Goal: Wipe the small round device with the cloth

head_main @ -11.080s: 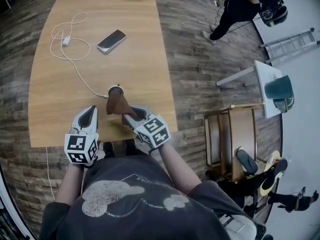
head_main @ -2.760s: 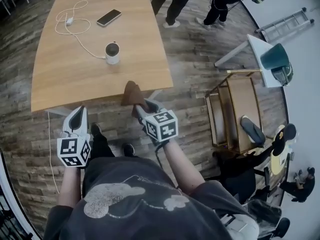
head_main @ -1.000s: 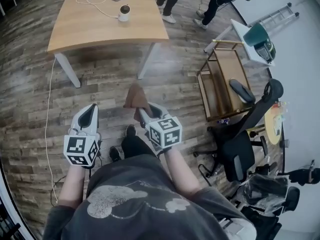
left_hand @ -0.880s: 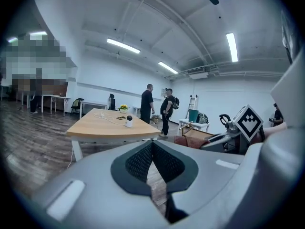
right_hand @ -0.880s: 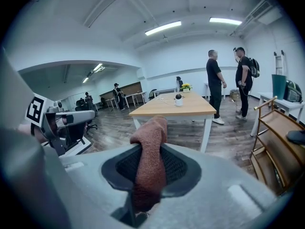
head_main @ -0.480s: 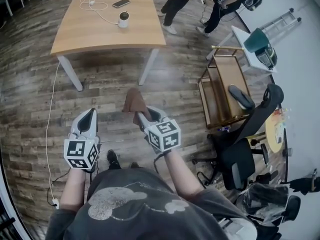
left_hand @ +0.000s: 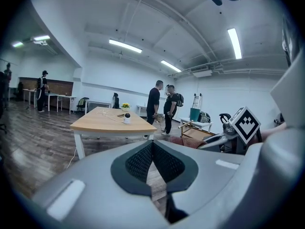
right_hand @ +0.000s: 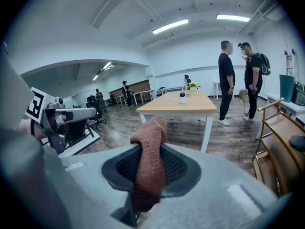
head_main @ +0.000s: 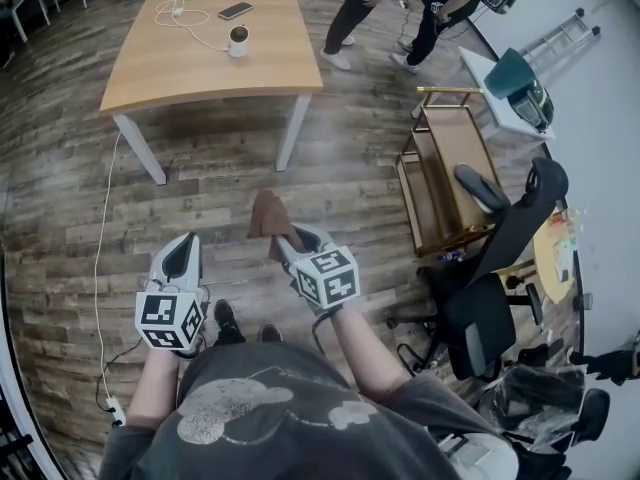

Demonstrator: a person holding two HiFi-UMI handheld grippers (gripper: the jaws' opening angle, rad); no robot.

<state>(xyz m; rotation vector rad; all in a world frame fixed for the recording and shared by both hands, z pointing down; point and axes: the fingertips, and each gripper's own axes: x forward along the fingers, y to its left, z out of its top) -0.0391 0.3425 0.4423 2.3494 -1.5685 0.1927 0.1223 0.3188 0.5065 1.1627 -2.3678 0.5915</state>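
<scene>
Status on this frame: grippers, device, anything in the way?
Left gripper shut, empty. Right gripper shut on cloth. Device on table, well out of reach. Two people beside the table's far end.

Empty left gripper (head_main: 182, 251) closed (right gripper (head_main: 283, 239) fingers (right_hand: 180, 168) clamp cloth (head_main: 267, 215)).

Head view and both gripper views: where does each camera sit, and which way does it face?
Head view: on the person's head, facing steeply down at the floor; shows both arms, left gripper, right gripper and cloth.
Left gripper view: on the left gripper, facing the table along shut, empty jaws; right gripper's cube at right.
Right gripper view: on the right gripper, facing that table over the pinched cloth; left gripper at left.
Shared: both gripper views show the small round device on the table.
</scene>
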